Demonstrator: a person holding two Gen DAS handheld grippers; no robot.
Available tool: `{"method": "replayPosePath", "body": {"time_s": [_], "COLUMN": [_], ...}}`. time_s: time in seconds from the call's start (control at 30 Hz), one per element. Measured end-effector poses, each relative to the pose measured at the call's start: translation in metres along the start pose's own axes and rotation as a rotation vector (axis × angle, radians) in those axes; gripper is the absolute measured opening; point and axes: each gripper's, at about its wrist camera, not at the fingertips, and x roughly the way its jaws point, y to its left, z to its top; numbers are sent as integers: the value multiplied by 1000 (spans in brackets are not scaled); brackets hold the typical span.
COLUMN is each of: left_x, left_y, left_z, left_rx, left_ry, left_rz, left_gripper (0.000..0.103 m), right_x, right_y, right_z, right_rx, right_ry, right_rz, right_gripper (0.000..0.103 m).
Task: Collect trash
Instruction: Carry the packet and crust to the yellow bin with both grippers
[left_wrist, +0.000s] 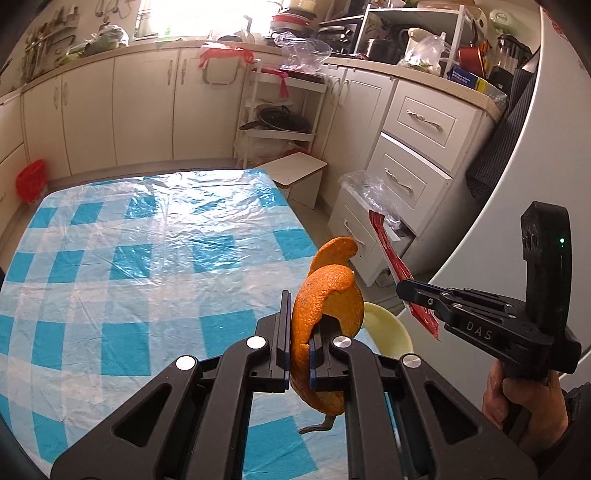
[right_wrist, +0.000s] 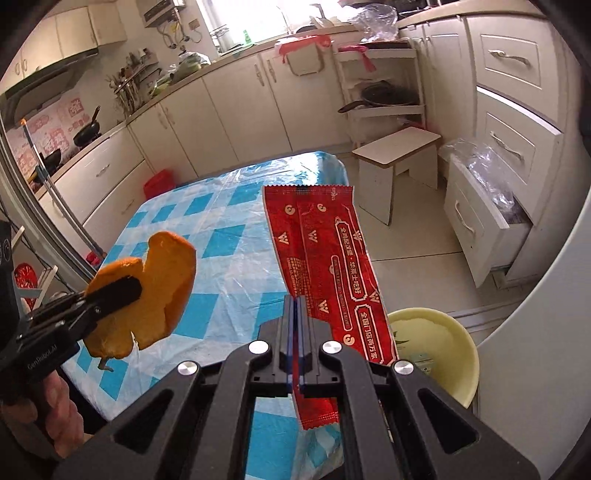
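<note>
Orange peel (left_wrist: 325, 314): large curled piece, pitted orange outside, paler inside, small stem end hanging at bottom; held on edge, in air above table edge.
Red wrapper (right_wrist: 332, 273): long flat foil sachet, white print, serrated ends; held near lower end, slanting up over table corner, beside yellow bin (right_wrist: 443, 339).

Left hand-held gripper (left_wrist: 299, 332) clamps orange peel (left_wrist: 327, 295) above checkered table (left_wrist: 129, 258).

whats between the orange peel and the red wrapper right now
Nothing. In the right wrist view only air over the checked tablecloth separates the orange peel from the red wrapper; the yellow bin sits beyond the wrapper.
</note>
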Motion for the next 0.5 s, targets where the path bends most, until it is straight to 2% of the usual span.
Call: {"method": "replayPosePath", "body": {"time_s": [0.2, 0.5], "left_x": [15, 46], "left_y": [-34, -70], "left_z": [3, 2], "left_rx": [32, 61], "left_ry": [8, 50], "left_rz": [-28, -50], "left_gripper": [6, 6], "right_x": [-3, -3], "right_y": [-35, -68], "right_z": [-5, -13], "right_rx": [146, 284], "right_ry": [6, 23], "right_rz": [21, 32], "right_gripper": [2, 2]}}
